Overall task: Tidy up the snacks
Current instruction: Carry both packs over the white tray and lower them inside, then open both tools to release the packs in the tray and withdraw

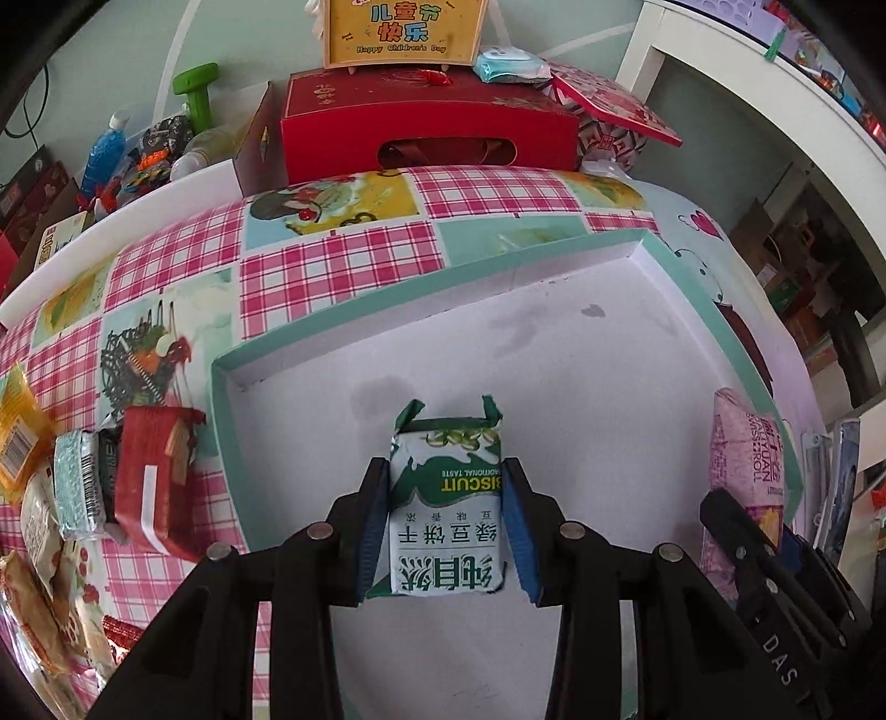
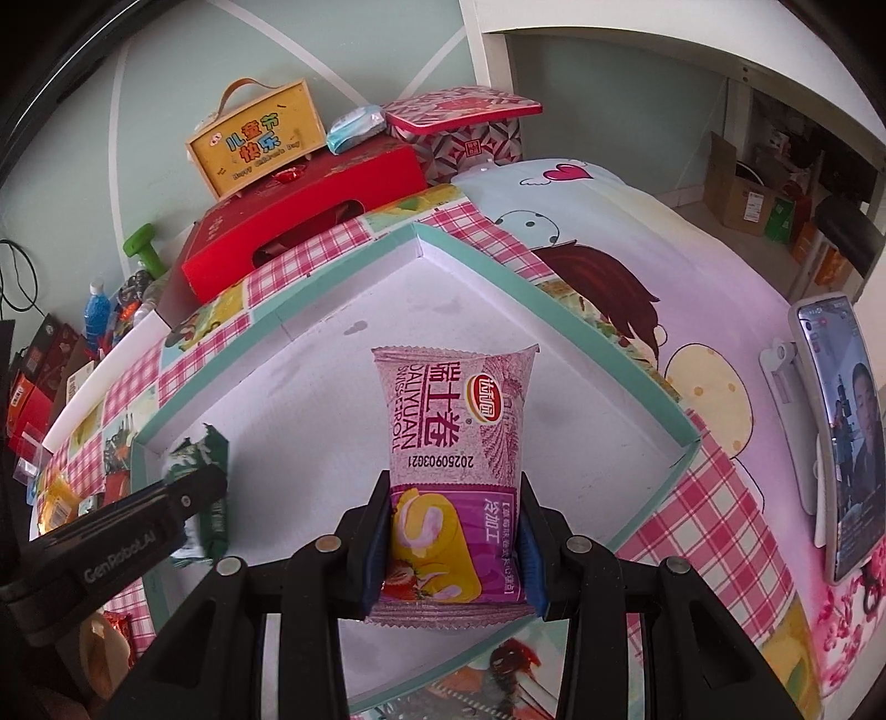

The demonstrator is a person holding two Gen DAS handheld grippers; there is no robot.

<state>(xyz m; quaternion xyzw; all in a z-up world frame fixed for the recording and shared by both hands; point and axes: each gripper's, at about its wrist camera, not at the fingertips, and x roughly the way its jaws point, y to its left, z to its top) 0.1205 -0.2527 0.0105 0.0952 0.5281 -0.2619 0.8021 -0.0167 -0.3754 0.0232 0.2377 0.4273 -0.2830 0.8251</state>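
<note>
My left gripper [image 1: 446, 487] is shut on a green-and-white biscuit packet [image 1: 447, 498], held over the white floor of a shallow teal-rimmed box [image 1: 354, 324]. My right gripper [image 2: 451, 498] is shut on a pink-and-purple Swiss roll packet [image 2: 451, 421], also over that box [image 2: 487, 271]. In the left wrist view the Swiss roll packet [image 1: 745, 471] and the right gripper [image 1: 753, 531] show at the right edge. The right wrist view has the left gripper [image 2: 205, 487] with the biscuit packet [image 2: 202, 459] at the left. Both packets hang above the box floor; contact with it cannot be told.
Several loose snack packets [image 1: 149, 476] lie on the pink checked tablecloth left of the box. A red gift box [image 1: 426, 133] and a yellow card case [image 1: 404, 30] stand at the back. A phone on a stand [image 2: 841, 432] is at the right.
</note>
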